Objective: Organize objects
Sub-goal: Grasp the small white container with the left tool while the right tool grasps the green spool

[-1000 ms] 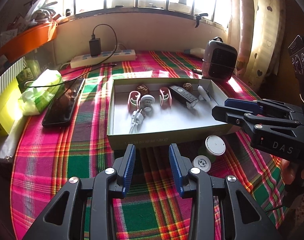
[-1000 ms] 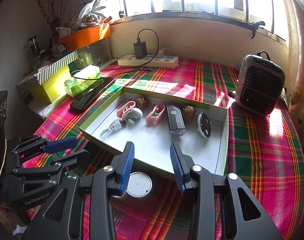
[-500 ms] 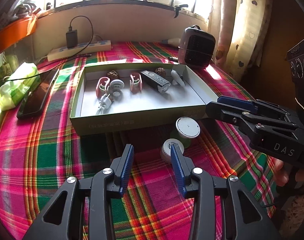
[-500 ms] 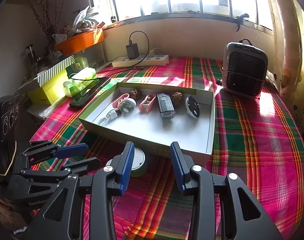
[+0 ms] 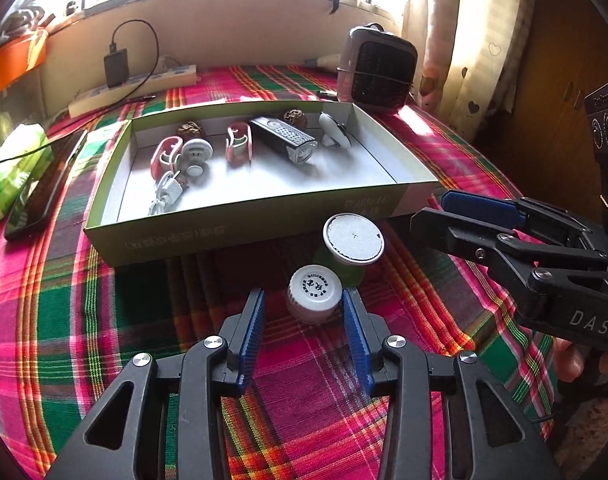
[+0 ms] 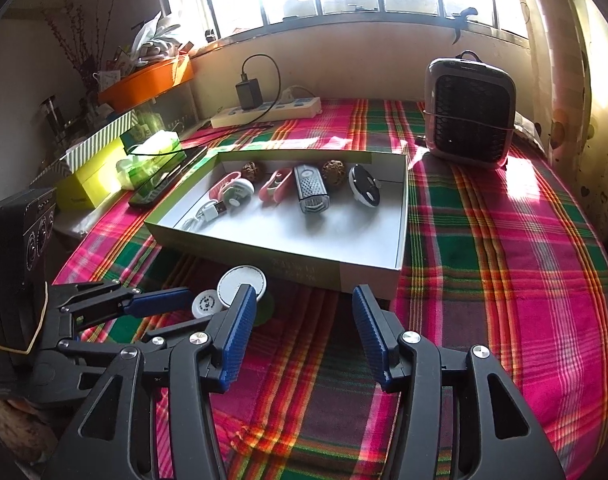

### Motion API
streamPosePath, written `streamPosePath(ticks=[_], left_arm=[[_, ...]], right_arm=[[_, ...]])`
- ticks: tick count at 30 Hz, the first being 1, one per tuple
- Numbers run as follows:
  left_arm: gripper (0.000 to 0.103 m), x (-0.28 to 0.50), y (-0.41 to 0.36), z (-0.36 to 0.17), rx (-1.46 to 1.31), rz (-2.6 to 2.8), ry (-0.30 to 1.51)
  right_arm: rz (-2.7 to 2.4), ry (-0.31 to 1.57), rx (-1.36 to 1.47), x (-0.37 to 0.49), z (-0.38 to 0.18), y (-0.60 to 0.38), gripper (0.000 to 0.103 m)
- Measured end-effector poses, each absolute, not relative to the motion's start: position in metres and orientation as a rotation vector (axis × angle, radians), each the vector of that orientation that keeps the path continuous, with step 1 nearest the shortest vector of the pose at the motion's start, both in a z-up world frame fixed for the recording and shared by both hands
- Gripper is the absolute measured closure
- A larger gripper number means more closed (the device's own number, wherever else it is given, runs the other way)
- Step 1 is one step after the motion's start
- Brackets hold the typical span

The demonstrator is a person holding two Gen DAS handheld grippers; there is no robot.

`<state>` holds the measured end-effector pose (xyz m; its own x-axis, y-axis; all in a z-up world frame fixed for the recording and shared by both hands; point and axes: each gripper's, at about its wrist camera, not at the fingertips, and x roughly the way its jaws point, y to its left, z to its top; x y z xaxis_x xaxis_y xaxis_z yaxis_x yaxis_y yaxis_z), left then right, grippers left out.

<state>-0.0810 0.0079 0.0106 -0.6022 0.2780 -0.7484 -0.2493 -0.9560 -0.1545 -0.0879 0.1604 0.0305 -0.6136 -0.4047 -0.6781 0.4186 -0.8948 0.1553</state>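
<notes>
A small white-capped bottle (image 5: 313,293) stands on the plaid cloth, between the open fingers of my left gripper (image 5: 302,306); the pads flank it without clear contact. A green jar with a white round lid (image 5: 352,239) stands just behind it, next to the box front. The open green box (image 5: 240,232) holds pink clips (image 5: 238,145), a white cable (image 5: 166,194), a black light (image 5: 288,139), walnuts and a white gadget. My right gripper (image 6: 304,304) is open and empty, right of the bottles, in front of the box corner (image 6: 367,276).
A small heater (image 6: 469,114) stands at the back right. A power strip with charger (image 6: 264,110) lies by the wall. A phone (image 5: 40,192), green tissue pack (image 5: 12,160) and yellow box (image 6: 92,178) are at the left.
My left gripper has swung right and moved forward, so the small white-capped bottle now sits between its fingers. My right gripper has pulled back and shifted right, and its fingers have spread wider.
</notes>
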Motion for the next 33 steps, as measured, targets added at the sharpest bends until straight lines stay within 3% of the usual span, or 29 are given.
streamPosePath(ticks=[13, 20, 33], left_arm=[[0.066, -0.089, 0.006, 0.01, -1.219, 2.593, -0.06], [0.076, -0.09, 0.001, 0.009, -1.222, 2.599, -0.102], [0.076, -0.086, -0.012, 0.009, -1.231, 2.641, -0.109]], right_arm=[[-2.45, 0.039, 1.061, -0.088, 0.022, 0.154, 0.051], [-2.442, 0.043, 1.076, -0.088, 0.02, 0.151, 0.051], [-2.416, 0.086, 1.09, -0.084, 0.017, 0.138, 0.051]])
